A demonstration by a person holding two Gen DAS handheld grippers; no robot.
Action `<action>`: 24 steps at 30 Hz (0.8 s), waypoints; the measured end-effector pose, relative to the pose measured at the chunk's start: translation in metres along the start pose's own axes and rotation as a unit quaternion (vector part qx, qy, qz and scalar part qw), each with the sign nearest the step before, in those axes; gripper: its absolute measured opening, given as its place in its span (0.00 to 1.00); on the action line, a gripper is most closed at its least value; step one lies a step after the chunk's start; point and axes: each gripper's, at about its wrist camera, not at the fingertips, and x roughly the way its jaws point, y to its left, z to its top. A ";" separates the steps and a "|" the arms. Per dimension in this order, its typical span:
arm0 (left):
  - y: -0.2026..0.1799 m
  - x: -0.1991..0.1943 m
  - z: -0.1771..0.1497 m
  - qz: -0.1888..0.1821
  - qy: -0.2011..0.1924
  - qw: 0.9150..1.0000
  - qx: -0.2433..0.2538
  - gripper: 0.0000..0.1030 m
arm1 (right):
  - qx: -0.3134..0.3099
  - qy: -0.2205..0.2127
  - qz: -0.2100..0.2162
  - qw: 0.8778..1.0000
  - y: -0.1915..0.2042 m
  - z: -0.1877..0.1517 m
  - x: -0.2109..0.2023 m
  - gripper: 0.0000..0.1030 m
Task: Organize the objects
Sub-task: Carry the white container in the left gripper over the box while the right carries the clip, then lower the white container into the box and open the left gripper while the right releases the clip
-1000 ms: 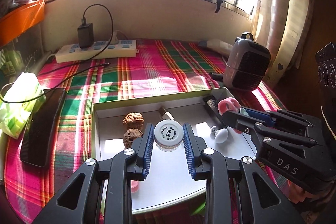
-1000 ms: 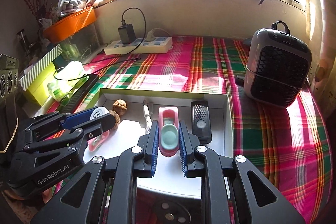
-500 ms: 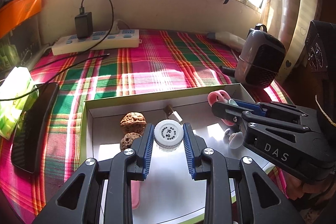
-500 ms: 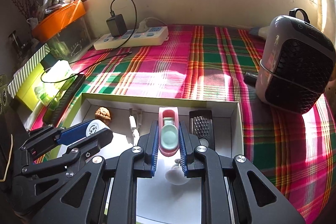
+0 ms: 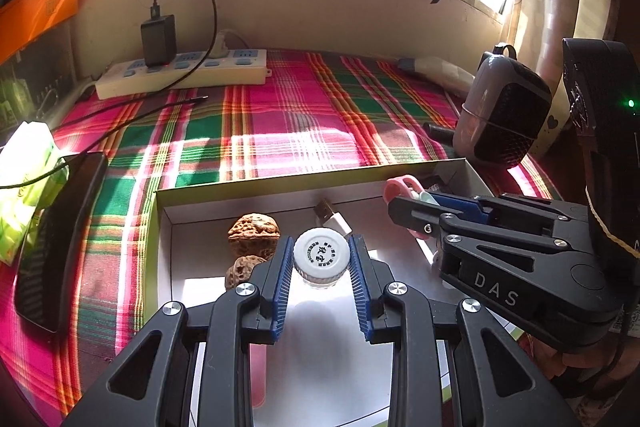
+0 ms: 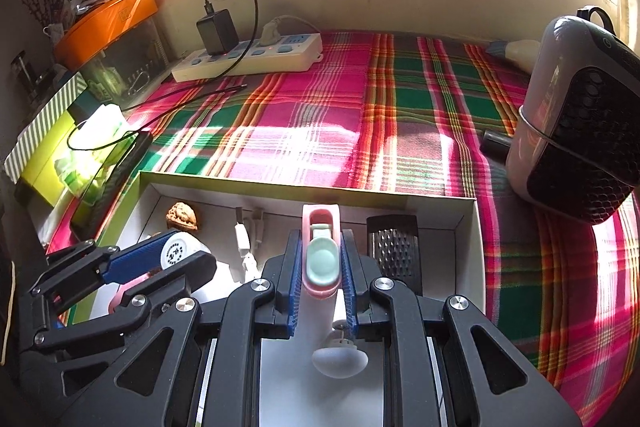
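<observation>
- Bottle (image 5: pixel 320 259) with the white cap sits between the blue pads of your left claw (image 5: pixel 320 261); the pads press on its sides, so the claw is closed on it, part-way in.
- You hold that bottle over the white floor of the shallow box (image 5: pixel 160 223), near the box's left wall.
- Just left of the bottle, two walnuts (image 5: pixel 253 229) lie inside the box, one in front of the other.
- Beyond the bottle, toward the box's far wall, a white USB plug (image 5: pixel 334 217) lies on the box floor.
- Your right claw (image 6: pixel 322 263) is nearly closed and clamps a pink clip (image 6: pixel 320 255) with a pale green pad on top; the clip is over the box's middle, pointing at its far wall.
- Right of the clip, a small black and metal grater (image 6: pixel 394 247) lies against the box's far wall.
- Nearer to you than the clip, a white rounded knob (image 6: pixel 340 359) rests on the box floor.
- The box sits on a plaid cloth (image 5: pixel 288 115) over the bench.
- Left of the box lies a dark phone (image 5: pixel 56 239); to its right stands a small heater (image 6: pixel 580 139).
- Beyond the box, by the wall, a white power strip (image 5: pixel 184 73) carries a black charger (image 5: pixel 159 41).
</observation>
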 end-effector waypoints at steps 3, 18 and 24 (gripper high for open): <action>0.002 0.002 -0.001 0.002 0.003 1.000 -0.003 0.25 | 0.001 0.003 0.000 1.000 -0.001 0.001 0.002 0.18; -0.006 0.005 -0.003 0.016 0.000 1.000 0.020 0.25 | -0.010 0.016 -0.005 1.000 0.002 -0.002 0.012 0.18; -0.005 0.006 -0.003 0.016 0.000 1.000 0.020 0.25 | -0.011 0.016 -0.005 1.000 0.002 -0.002 0.012 0.18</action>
